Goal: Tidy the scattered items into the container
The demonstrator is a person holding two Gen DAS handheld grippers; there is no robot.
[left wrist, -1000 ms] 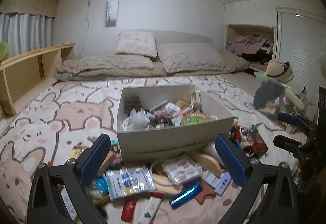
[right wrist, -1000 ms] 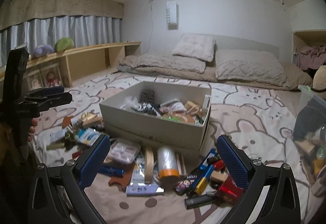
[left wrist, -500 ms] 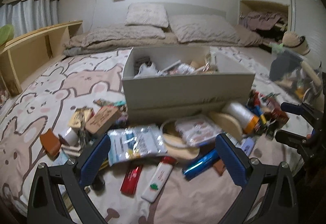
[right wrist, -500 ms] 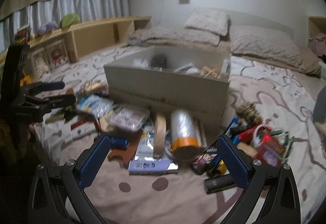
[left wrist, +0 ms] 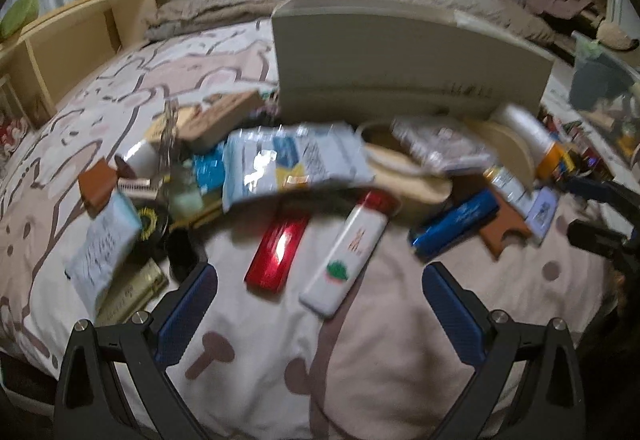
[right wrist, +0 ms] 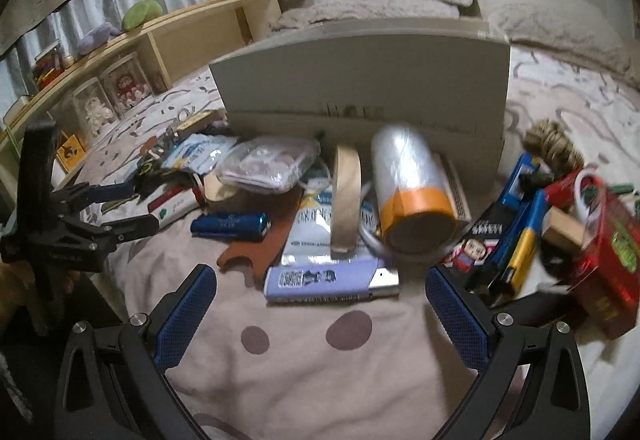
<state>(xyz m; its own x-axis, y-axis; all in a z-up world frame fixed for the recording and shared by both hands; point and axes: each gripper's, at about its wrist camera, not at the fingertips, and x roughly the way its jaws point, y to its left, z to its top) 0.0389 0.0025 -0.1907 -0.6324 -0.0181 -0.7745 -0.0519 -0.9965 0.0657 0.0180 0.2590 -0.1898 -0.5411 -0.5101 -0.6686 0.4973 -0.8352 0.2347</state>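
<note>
Soft bedspread [left wrist: 360, 340] printed with cartoon bears, strewn with clutter before a stiff grey cardboard box [left wrist: 400, 52]. Left gripper [left wrist: 320, 292] spread wide, empty, above a glossy red packet [left wrist: 278, 254] and a smooth white tube [left wrist: 348, 250]. Right gripper [right wrist: 320, 292] likewise wide, empty, near a flat lilac packet [right wrist: 332, 280] and a cylindrical film roll [right wrist: 408, 192].

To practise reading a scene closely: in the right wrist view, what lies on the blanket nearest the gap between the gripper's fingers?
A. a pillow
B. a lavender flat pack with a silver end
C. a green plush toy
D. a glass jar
B: the lavender flat pack lies just ahead of the open right gripper, in front of the box.
</note>
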